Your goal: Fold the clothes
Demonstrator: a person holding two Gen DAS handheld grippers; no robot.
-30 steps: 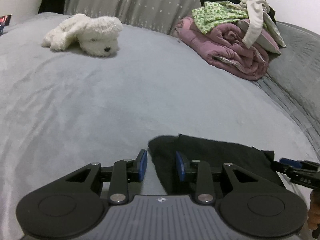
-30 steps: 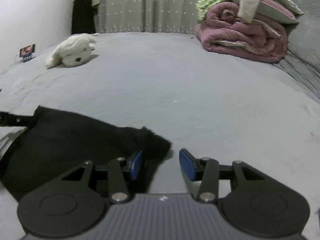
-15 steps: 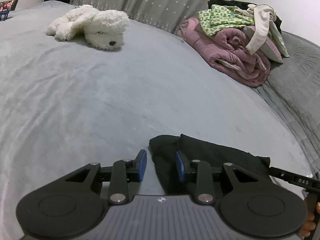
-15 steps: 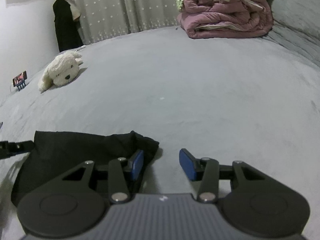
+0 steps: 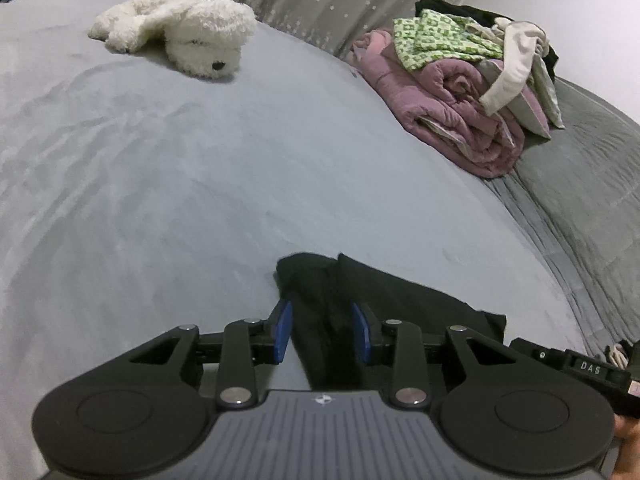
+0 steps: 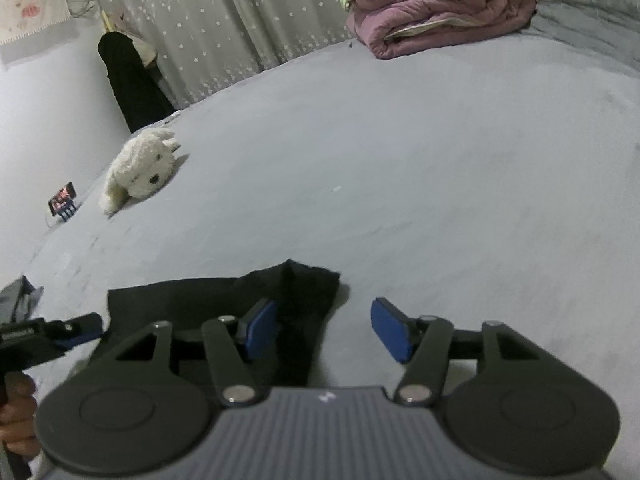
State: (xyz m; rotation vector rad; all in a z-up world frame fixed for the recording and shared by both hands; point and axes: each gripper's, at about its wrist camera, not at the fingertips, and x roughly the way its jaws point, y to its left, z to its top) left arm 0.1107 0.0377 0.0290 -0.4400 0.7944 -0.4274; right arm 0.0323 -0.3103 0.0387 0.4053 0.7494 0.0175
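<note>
Both the left gripper (image 5: 322, 330) and right gripper (image 6: 324, 330) sat released over the black garment (image 5: 400, 300); the right gripper's side read "DAS".

Black garment (image 5: 400, 300), grey bed (image 5: 200, 180), white plush dog (image 5: 180, 36), mauve quilt (image 5: 452, 112), blue-padded left gripper (image 5: 322, 332).

A white plush dog (image 5: 188, 36) is lying on the grey bed (image 5: 200, 184) near the star-dotted curtain (image 6: 224, 28), while a rolled pink quilt (image 5: 452, 116) is sitting well apart from it, and a small phone (image 6: 62, 196) is standing beyond the toy.
</note>
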